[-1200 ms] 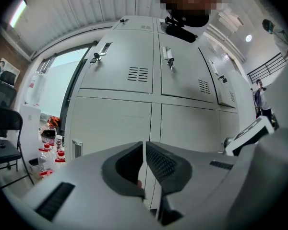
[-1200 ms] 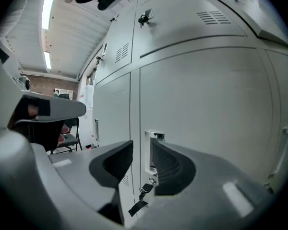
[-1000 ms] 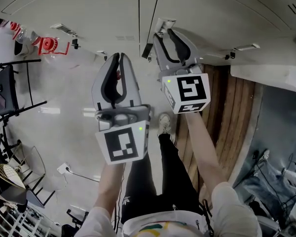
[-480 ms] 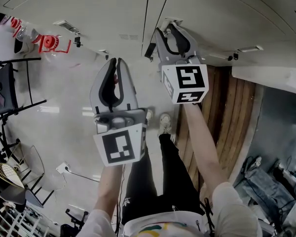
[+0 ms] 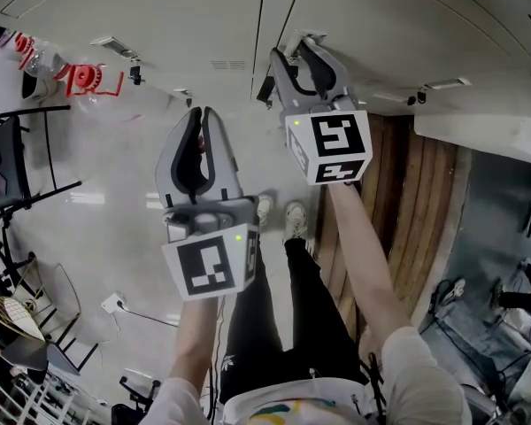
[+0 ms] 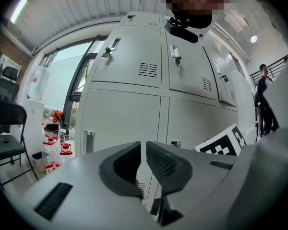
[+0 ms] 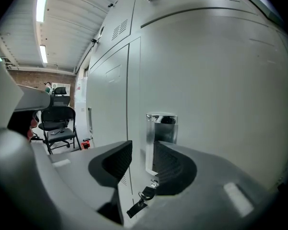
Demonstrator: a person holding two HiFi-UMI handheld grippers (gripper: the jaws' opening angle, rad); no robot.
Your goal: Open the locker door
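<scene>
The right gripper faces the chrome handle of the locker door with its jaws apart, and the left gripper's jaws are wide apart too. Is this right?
Not quite. The left gripper has its jaws closed together, as the left gripper view shows. The right gripper does face the chrome handle of the locker door with its jaws apart.

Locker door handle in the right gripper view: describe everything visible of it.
The handle is a tall, narrow plate of shiny chrome-looking metal with a dark recess at its top, set upright in the pale grey locker door near its left edge. A key with a dark tag hangs just below it. The right hand-held gripper has its jaws apart in front of it; contact cannot be told.
</scene>
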